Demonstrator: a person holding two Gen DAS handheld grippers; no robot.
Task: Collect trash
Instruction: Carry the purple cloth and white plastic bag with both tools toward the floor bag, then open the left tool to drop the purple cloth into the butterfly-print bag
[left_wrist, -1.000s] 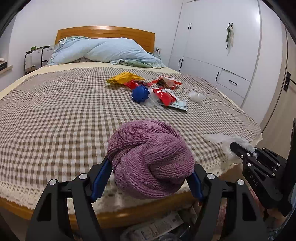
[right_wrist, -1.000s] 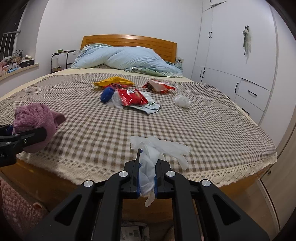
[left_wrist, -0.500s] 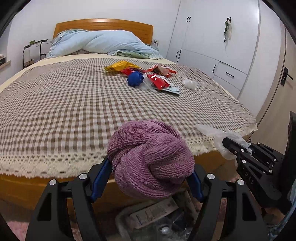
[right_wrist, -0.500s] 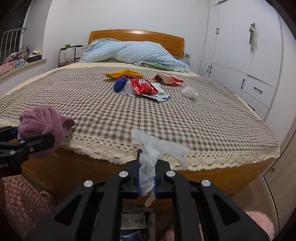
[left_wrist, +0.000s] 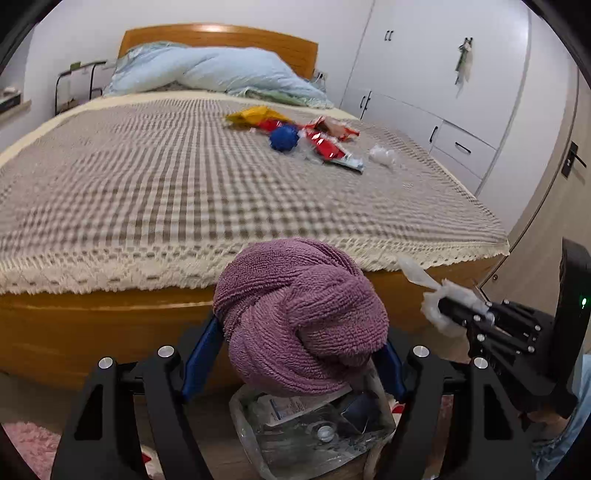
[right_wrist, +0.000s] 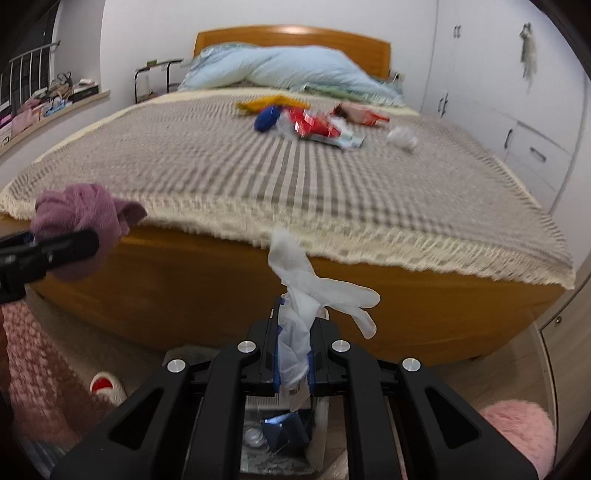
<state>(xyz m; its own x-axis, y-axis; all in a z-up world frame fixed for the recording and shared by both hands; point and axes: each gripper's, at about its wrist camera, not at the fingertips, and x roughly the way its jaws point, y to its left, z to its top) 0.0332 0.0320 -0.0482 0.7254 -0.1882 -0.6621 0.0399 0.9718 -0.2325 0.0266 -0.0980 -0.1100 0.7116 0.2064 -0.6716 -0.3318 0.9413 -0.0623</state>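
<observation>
At the foot of a bed (left_wrist: 221, 206) with a checked, lace-edged cover, two tools hang over a clear plastic bin (left_wrist: 314, 435) on the floor. The left hand-held gripper (left_wrist: 299, 354) is clenched on a knotted purple towel (left_wrist: 299, 317), its blue-padded fingers (left_wrist: 203, 347) pressed to either side of the bundle, which sits directly above the bin's open top. At about 3 o'clock from the towel in the left view, the right hand-held gripper (left_wrist: 454, 314) is pinched shut on a thin white disposable glove (left_wrist: 436, 291). The right view shows that glove (right_wrist: 314, 291) caught between narrow blue pads, its loose fingers flopping toward 2 o'clock, with the bin (right_wrist: 280, 435) just below, holding paper and dark wrappers. The left tool and towel (right_wrist: 81, 221) appear at 9 o'clock in that view, beside a pink fuzzy sleeve (right_wrist: 33, 369).

Well apart, up the middle of the bed, more litter lies in a cluster: a yellow bag (left_wrist: 255, 115), a blue ball (left_wrist: 283, 137), red snack wrappers (left_wrist: 325, 142) and, at 3 o'clock from them, a crumpled white tissue (left_wrist: 382, 155). A pale blue quilt (left_wrist: 221, 74) is heaped against the wooden headboard (left_wrist: 221, 35). White wardrobes (left_wrist: 443, 74) line the wall at 2 o'clock. A slipper (right_wrist: 107, 387) rests on the floor, and a pink rug (right_wrist: 517, 428) shows at 4 o'clock in the right view.
</observation>
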